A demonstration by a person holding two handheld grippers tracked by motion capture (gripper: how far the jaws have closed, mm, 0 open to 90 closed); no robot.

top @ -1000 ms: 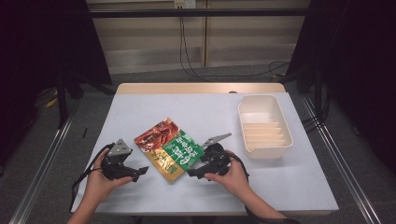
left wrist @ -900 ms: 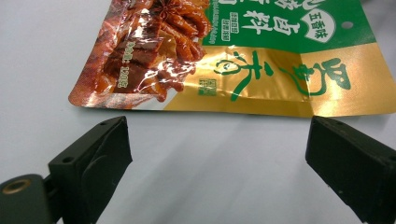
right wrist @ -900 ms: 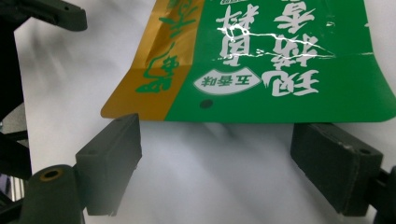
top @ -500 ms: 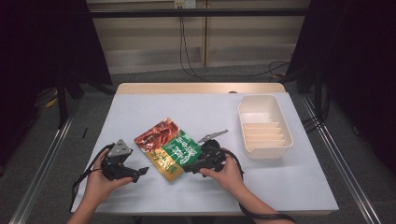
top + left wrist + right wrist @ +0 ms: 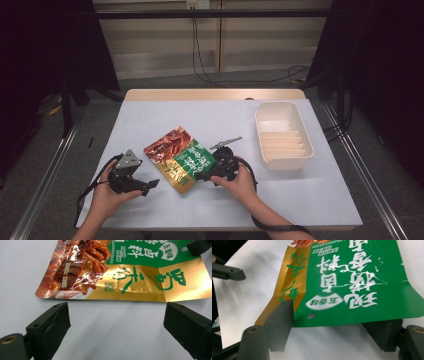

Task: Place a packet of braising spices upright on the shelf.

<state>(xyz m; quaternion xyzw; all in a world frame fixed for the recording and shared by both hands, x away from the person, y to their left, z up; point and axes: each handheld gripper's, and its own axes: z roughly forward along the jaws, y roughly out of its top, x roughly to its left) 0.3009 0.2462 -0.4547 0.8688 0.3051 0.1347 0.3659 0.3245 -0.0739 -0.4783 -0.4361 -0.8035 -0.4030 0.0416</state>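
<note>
Cream tray (image 5: 283, 134) at table (image 5: 150, 120) right: just ribs, nothing in it. My R gripper (image 5: 204, 174) has slid onto the snack pouch (image 5: 179, 159) mid-table; jaws have just been closing, pouch edge between them, not clamped. Green label w/ Chinese characters, "120g". L gripper (image 5: 151, 184) jaws apart, near the pouch.

Bare table (image 5: 150, 120) beyond the pouch (image 5: 181, 157); tray (image 5: 283, 134) blocking the right
</note>
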